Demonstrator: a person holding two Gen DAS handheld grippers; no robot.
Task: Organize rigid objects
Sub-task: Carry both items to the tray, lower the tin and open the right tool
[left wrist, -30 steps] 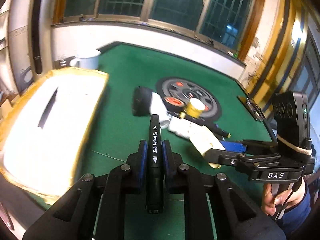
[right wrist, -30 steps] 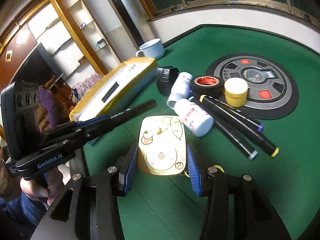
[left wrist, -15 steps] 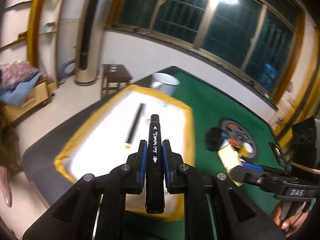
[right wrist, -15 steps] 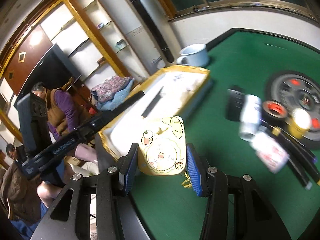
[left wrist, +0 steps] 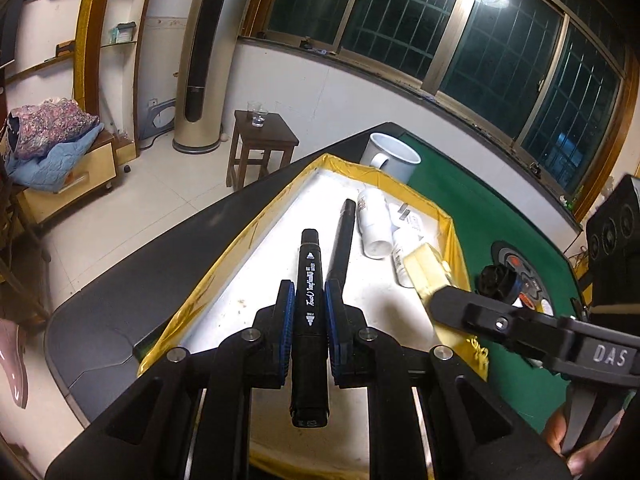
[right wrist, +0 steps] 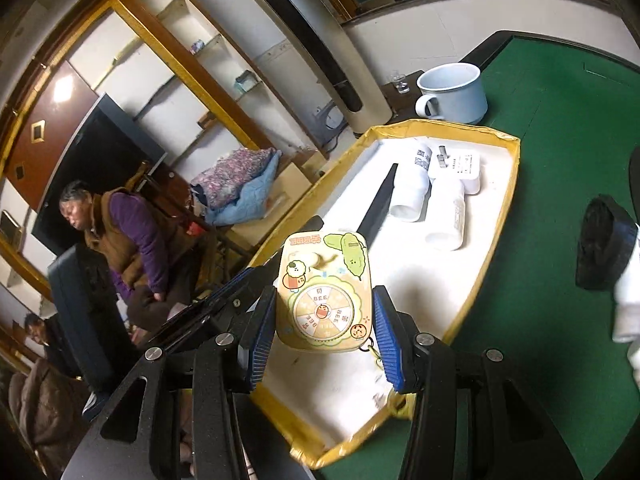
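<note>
**Two loaded grippers above the yellow-rimmed tray**

The left gripper [left wrist: 308, 312] is clamped on a black marker pen with white lettering [left wrist: 309, 320]. The pen's long axis runs along the fingers, its narrow tip pointing forward and its butt end projecting back toward the camera; it hangs above the near half of the tray. The right gripper [right wrist: 324, 312] grips a flat cream-yellow cartoon-printed tin with rounded corners [right wrist: 326, 292] by its two side edges, printed face upward, long axis forward, also above the tray's near end. In the left wrist view this tin [left wrist: 428, 270] shows at the tips of the right gripper, over the tray's right rim.

The shallow rectangular tray with a white floor and yellow taped rim [right wrist: 508, 200] lies on the green felt table [right wrist: 540, 160]. On its floor rest a second black marker [right wrist: 380, 200], lying lengthwise, two white cylindrical bottles on their sides [right wrist: 414, 184] [right wrist: 450, 220], and a white plug adapter with metal prongs [right wrist: 460, 168] at the far end. A pale blue enamel mug [right wrist: 452, 94] stands just beyond the tray's far rim. A black round object [right wrist: 604, 254] lies on the felt to the tray's right.
</note>
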